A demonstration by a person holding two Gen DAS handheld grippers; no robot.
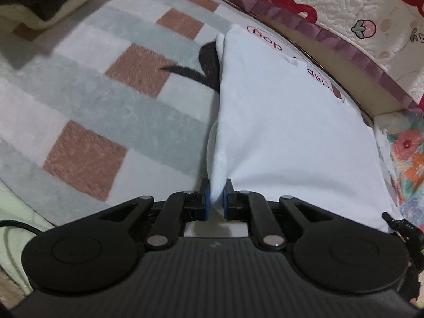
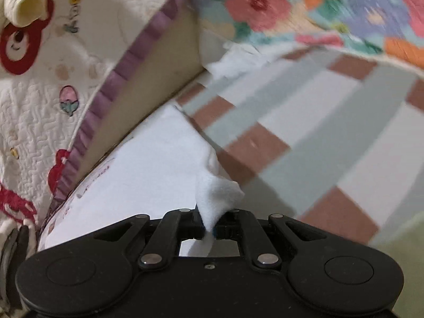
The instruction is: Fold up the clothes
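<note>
Garment: a white garment (image 1: 286,137) is laid on a checked blanket (image 1: 87,111), and pink lettering is seen on its far edge towards one o'clock in the left wrist view.
Left gripper: the left gripper (image 1: 216,201) is closed to a narrow gap on a pinched fold of the white cloth, which is clamped between the blue pads of its fingers (image 1: 206,201).
Right gripper: the right gripper (image 2: 210,226) is likewise closed on a gathered corner of the same garment (image 2: 148,164), with a peak of cloth standing up from between the fingers.
Direction from left fingers: the body of the garment is spread from twelve o'clock round to three o'clock, and the gripped edge runs straight away towards twelve.
Direction from right fingers: the body of the garment lies from nine to eleven o'clock, and bare blanket (image 2: 304,137) is left from one to three.
Long axis: the gripped edge is judged to run between the two grippers, so the cloth is held along one side.
Boundary: a purple-trimmed quilted cover (image 1: 352,8) borders the far side of the garment.
Flowered fabric: a flowered fabric (image 2: 304,8) is seen at twelve to one o'clock in the right wrist view.
Coming move: the held side would probably be carried across the garment towards the lettered edge; both hands are equally engaged, so neither is nearer.
Risk: the thin cloth could slip from either pinch if the hands are drawn apart unevenly.
</note>
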